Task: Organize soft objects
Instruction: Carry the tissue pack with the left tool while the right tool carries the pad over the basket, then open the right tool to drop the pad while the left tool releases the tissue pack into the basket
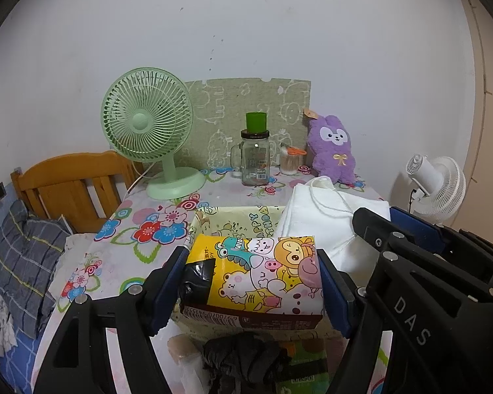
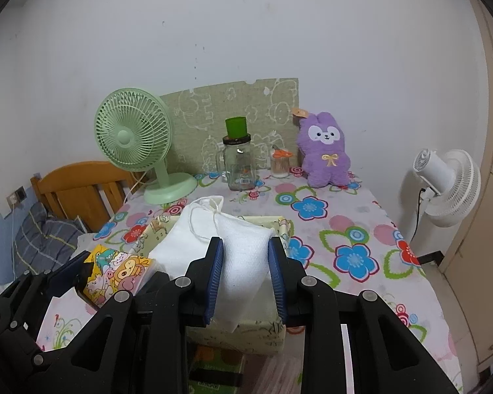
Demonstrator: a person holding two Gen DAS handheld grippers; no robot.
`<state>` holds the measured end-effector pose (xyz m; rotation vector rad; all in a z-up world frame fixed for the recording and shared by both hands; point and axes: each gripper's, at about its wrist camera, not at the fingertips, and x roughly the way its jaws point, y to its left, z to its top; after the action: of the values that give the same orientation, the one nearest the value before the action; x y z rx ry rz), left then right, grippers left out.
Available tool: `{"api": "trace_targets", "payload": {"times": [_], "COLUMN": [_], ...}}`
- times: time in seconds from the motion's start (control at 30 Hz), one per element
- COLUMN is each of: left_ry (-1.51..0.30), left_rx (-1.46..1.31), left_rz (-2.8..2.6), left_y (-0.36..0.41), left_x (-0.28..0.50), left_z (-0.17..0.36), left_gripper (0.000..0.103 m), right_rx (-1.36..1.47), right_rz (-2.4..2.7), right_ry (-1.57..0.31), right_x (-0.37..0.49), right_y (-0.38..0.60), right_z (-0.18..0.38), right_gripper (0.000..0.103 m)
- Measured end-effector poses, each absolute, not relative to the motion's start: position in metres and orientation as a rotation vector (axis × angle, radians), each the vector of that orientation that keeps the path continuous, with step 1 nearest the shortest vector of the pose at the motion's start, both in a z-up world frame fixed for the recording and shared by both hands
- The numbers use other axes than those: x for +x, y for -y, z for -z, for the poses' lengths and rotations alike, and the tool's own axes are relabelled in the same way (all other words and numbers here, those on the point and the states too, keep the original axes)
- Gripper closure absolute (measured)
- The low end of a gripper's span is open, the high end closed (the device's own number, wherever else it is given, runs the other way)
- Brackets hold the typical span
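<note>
Nearest us, left hand-held gripper [image 1: 253, 282] clamps the tissue pack [image 1: 256, 275]; right hand-held gripper [image 2: 246, 275] pinches the white pouch [image 2: 226, 249]. Both hang over the fabric bin [image 2: 284, 226] on the worktop [image 2: 361, 229]. We judge lowering and release come next.

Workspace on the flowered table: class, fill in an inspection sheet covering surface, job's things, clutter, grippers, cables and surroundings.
Surface: flowered tablecloth covers the table.
Job's things: cartoon-print tissue pack and white drawstring pouch, both held above the pale fabric box; purple plush rabbit upright at the back.
Clutter: green desk fan, glass mug jar with green cup on top, small jar of sticks, black bundle near the table's front.
Grippers: left tongs shut on the pack; right tongs shut on the pouch.
Cables: fan cord; black cord at white fan.
Surroundings: wooden headboard, plaid pillow, white wall.
</note>
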<state>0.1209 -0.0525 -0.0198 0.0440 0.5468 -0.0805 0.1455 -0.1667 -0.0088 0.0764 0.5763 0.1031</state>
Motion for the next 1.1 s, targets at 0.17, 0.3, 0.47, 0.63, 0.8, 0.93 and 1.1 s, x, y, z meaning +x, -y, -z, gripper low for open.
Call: {"api": "trace_targets", "payload": {"times": [0.17,0.3,0.47,0.63,0.8,0.93,1.1], "left_ry": [-0.549,-0.564,-0.579,-0.608,-0.621,-0.644,-0.672], "left_rx": [0.043,0.041,0.044,0.039,0.027,0.013,0.011], "left_rz": [0.081,0.08,0.076,0.079,0.089,0.107,0.101], "left_y": [0.05,0.047,0.045,0.045,0.044,0.044,0.045], "left_x": [0.133,0.145,0.16,0.172,0.178,0.185,0.191], "left_z": [0.024,0.031,0.04,0.05,0.054,0.057,0.062], "left_gripper": [0.026,0.026,0.026,0.026,0.026,0.025,0.007], "right_rx": [0.085,0.088,0.082,0.084,0.082,0.077,0.077], "right_rz": [-0.124,-0.142,-0.155,-0.163,-0.179,-0.182,-0.209], "right_ry": [-0.581,-0.591,-0.605,-0.634,-0.639,-0.633,-0.671], "right_x": [0.158,0.169,0.187,0.202,0.208,0.209,0.216], "right_y": [0.164,0.162,0.158,0.157,0.157,0.157,0.157], "right_z": [0.013,0.02,0.029,0.042,0.046,0.046,0.049], "right_gripper": [0.072,0.078,0.083,0.083,0.083,0.083,0.073]}}
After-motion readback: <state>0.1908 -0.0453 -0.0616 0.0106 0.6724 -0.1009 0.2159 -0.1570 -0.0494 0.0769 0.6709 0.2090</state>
